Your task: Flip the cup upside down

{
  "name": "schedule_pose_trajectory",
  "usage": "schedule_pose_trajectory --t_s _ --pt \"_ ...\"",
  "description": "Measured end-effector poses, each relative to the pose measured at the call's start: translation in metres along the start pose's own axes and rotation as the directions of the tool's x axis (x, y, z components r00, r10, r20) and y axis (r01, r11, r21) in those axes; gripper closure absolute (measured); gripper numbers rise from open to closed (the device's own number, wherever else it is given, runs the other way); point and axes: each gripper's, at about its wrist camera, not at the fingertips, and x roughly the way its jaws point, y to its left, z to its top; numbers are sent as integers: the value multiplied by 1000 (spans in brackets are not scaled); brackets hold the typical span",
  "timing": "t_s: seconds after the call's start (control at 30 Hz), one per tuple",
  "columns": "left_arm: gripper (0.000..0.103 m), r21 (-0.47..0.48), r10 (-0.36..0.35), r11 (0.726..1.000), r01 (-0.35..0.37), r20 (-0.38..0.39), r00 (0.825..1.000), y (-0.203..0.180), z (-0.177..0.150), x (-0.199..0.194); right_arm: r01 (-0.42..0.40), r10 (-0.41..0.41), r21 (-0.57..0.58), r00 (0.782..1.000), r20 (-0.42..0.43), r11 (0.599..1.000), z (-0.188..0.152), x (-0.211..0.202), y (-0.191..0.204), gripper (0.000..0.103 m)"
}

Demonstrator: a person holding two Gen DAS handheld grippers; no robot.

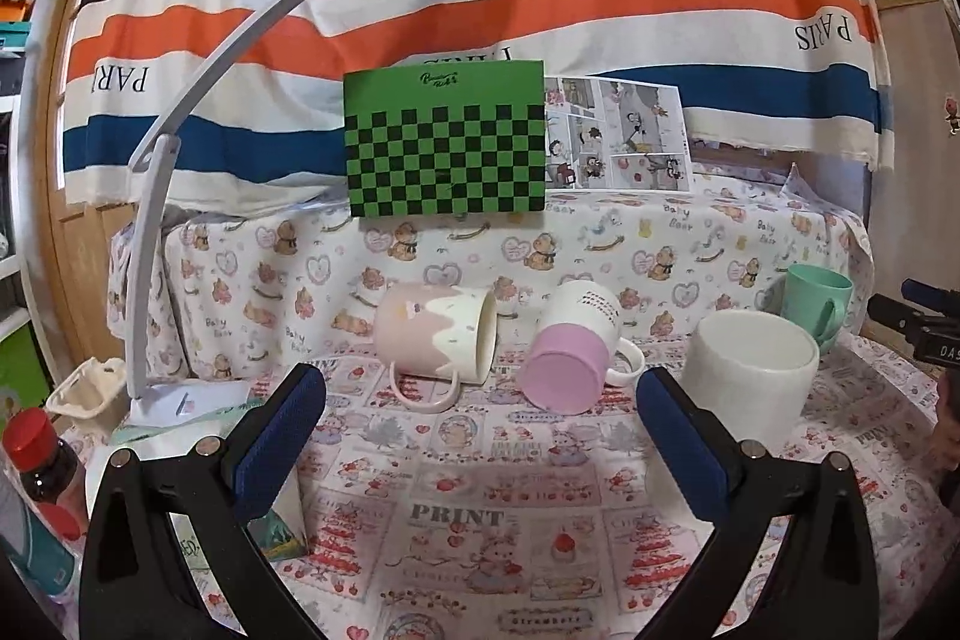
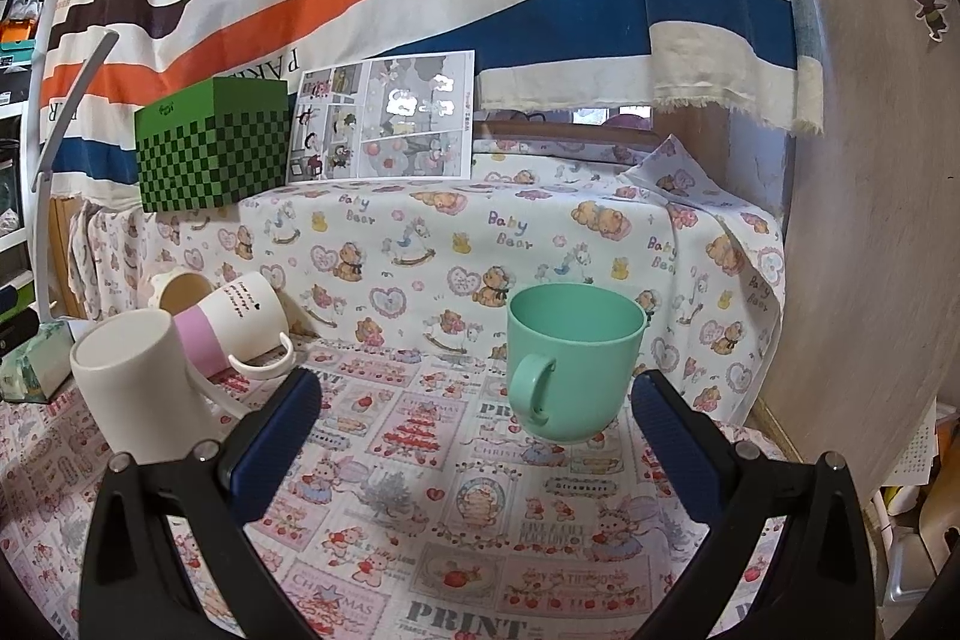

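Mint-green plastic, smooth and thin-walled — this is the cup (image 2: 575,361) that stands upright in the centre of the right wrist view, its mouth up and its handle turned toward the camera. It rests on the printed surface (image 2: 480,550), just ahead of the right tool (image 2: 477,400), whose two blue pads are spread wide with nothing between them. In the left wrist view the same cup (image 1: 819,298) shows at the right edge of the frame, partly behind a white mug (image 1: 750,376).

The left tool (image 1: 480,400) is also released, holding nothing. Beyond it, in the middle of the frame, a pink mug (image 1: 435,337) and a lilac-banded mug (image 1: 573,346) lie on their sides.

I judge the green cup to be the one to flip, since it sits straight in front of the right tool. It looks light and stiff, not fragile, but the glossy wall may slide between the pads. A hold across the body below the rim, to one side of the handle, seems safest — the walls narrow toward the base, so a low grip could slip off. It needs only modest squeezing, because thin plastic may bend.
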Motion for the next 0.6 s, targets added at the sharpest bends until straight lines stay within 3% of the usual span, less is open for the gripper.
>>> schedule_pose_trajectory --t_s 0.23,0.4,0.6 --pt "0 2 20 1000 -20 -10 1000 0 -1 1 0 0 0 1000 0 1000 0 0 0 0" --pt "0 -2 -64 998 64 -46 997 0 -2 3 3 -3 1 1000 2 1000 0 0 0 0" --pt "0 -6 -46 999 46 -24 999 0 -2 -1 1 -1 -1 1000 -1 1000 0 -1 0 0"
